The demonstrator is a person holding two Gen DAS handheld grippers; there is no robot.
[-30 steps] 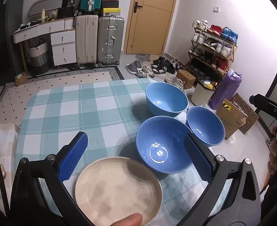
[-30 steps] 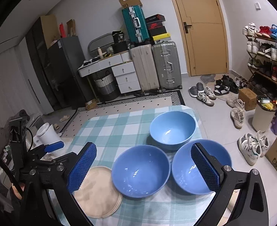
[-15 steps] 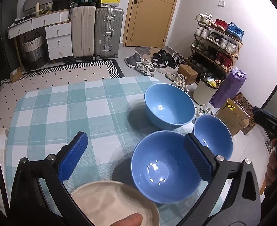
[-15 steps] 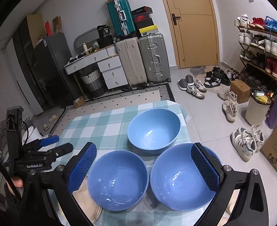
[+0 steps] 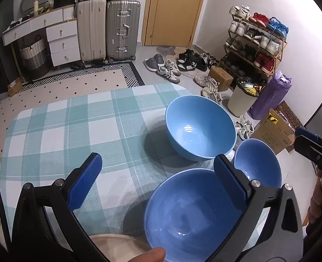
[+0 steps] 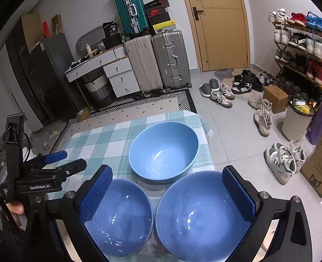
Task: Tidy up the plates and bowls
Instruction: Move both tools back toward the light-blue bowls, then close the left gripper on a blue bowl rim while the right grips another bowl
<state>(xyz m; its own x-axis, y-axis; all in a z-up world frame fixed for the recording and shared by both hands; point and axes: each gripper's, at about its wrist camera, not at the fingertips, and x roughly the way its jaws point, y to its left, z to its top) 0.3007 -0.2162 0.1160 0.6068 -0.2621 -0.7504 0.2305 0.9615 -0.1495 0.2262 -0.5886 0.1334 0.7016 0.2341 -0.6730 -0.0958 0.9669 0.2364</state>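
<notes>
Compared with a second before, the cream plate (image 5: 119, 243) had slid almost out of my left view, and the three blue bowls loomed larger. My left gripper (image 5: 158, 183) hung open and empty over the checked tablecloth (image 5: 73, 131), its right pad above the nearest bowl (image 5: 189, 216). My right gripper (image 6: 167, 194) was spread wide, holding nothing, above the right-hand bowl (image 6: 202, 218). Farther off, the third bowl (image 6: 163, 150) sat upright near the table's far edge, glossy and empty.
</notes>
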